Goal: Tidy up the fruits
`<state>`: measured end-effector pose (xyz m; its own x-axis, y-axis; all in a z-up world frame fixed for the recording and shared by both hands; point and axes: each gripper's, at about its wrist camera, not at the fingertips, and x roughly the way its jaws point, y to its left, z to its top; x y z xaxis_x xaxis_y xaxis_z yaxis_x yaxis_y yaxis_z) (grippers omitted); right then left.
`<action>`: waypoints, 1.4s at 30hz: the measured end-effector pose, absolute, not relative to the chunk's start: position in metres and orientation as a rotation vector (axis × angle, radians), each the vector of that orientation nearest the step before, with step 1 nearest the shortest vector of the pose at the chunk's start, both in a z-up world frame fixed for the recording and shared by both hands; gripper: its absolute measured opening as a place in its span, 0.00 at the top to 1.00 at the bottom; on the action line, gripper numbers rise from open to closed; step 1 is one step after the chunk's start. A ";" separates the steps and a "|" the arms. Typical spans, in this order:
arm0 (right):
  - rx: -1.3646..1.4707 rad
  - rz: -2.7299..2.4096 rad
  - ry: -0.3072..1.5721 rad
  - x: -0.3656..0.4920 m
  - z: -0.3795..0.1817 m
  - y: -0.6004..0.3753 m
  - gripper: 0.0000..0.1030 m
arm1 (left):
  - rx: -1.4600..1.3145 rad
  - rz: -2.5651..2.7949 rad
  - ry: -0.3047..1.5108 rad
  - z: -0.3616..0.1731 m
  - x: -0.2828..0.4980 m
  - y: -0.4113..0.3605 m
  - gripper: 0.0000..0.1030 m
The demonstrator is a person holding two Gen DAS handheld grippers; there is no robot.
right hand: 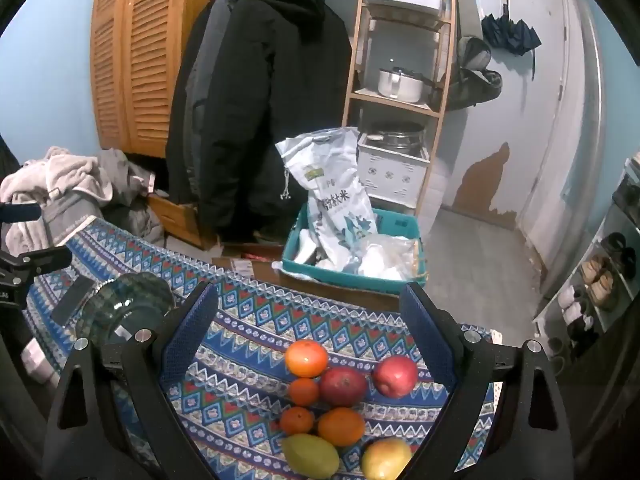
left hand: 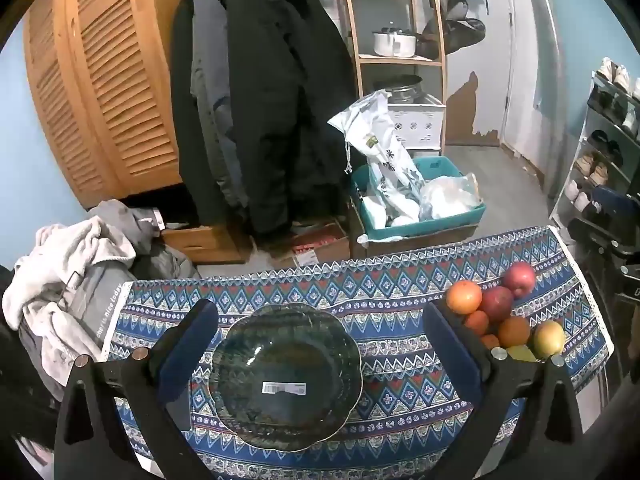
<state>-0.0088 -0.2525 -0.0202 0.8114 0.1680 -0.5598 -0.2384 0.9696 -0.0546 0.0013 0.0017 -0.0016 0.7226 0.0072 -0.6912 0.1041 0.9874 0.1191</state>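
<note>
Both claws spread (nothing held) — left claw (left hand: 320,320) over glass bowl (left hand: 285,376), right claw (right hand: 310,300) over fruit pile (right hand: 344,400).

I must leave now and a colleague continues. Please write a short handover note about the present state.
Left gripper: open, empty, over the bowl.
Right gripper: open, empty, over the fruits.
Bowl: empty, on the cloth, left of the fruits.
Fruits: eight, loose on the cloth in one cluster.
Done: nothing in the bowl yet.
Left: probably move each fruit into the bowl.
</note>
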 end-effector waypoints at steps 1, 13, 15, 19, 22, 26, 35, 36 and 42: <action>-0.126 0.219 0.585 -0.008 -0.019 -0.253 0.12 | 0.154 -0.054 0.760 -0.001 0.001 0.001 0.00; -0.124 0.220 0.587 -0.008 -0.016 -0.251 0.12 | 0.156 -0.070 0.750 0.001 -0.002 0.002 0.00; -0.126 0.218 0.589 -0.008 -0.016 -0.251 0.12 | 0.155 -0.069 0.751 0.001 -0.001 0.002 0.00; -0.125 0.218 0.589 -0.008 -0.016 -0.251 0.12 | 0.152 -0.068 0.750 0.001 -0.002 0.002 0.00; -0.125 0.217 0.588 -0.009 -0.016 -0.251 0.12 | 0.149 -0.067 0.743 0.002 -0.002 0.002 0.00; -0.129 0.221 0.588 -0.008 -0.016 -0.251 0.12 | 0.147 -0.067 0.740 0.002 -0.002 0.003 0.00; -0.130 0.221 0.589 -0.008 -0.015 -0.253 0.12 | 0.148 -0.067 0.736 0.001 -0.002 0.003 0.00; -0.130 0.221 0.589 -0.008 -0.015 -0.253 0.12 | 0.148 -0.067 0.735 0.001 -0.002 0.003 0.00; -0.131 0.221 0.589 -0.008 -0.016 -0.253 0.12 | 0.148 -0.066 0.735 0.001 -0.002 0.003 0.00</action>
